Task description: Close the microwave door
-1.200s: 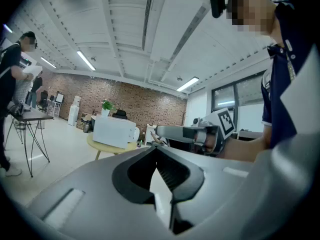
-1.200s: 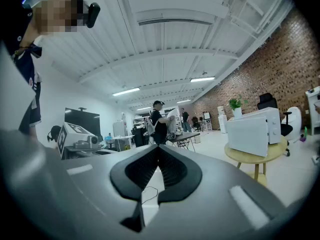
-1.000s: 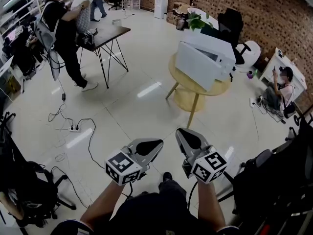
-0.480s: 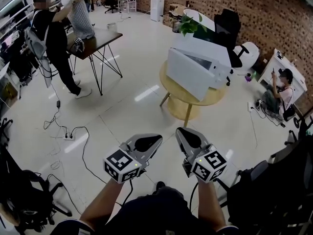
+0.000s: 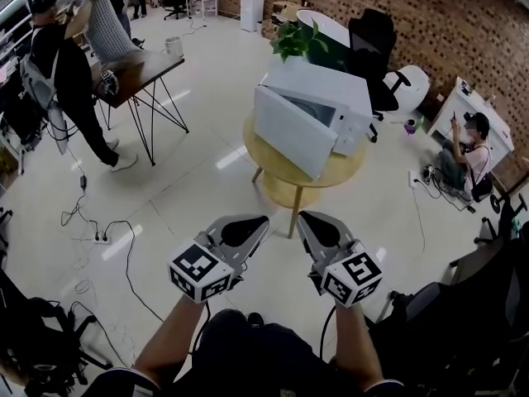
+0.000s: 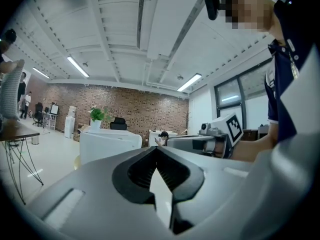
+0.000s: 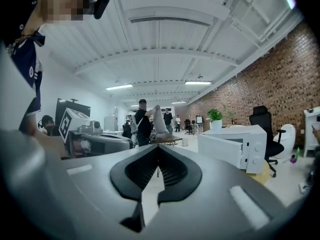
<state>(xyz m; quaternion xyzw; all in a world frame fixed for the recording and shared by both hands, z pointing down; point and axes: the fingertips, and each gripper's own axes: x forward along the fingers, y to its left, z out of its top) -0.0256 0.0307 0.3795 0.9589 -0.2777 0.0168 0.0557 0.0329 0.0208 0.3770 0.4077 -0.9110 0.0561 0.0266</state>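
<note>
A: How do the claws stand?
B: Both are closed. The left gripper (image 5: 263, 220) has its jaw tips pressed together with nothing between them, and the right gripper (image 5: 302, 217) is the same. Each is held low, well short of the microwave (image 5: 322, 89), and touches nothing
A: And the microwave itself?
B: It sits on a round wooden table (image 5: 351, 162), with its door (image 5: 285, 131) swung wide open toward the grippers. The cavity behind the door is too dim to say what it holds
A: What lies beyond it?
B: A potted plant (image 5: 296, 38) stands just behind the microwave, and a black office chair (image 5: 369, 40) is behind it to the right. Far left of the microwave is a dark table (image 5: 142, 66) with a standing person (image 5: 62, 77) beside it, and off to its right is a seated person (image 5: 464, 151)
</note>
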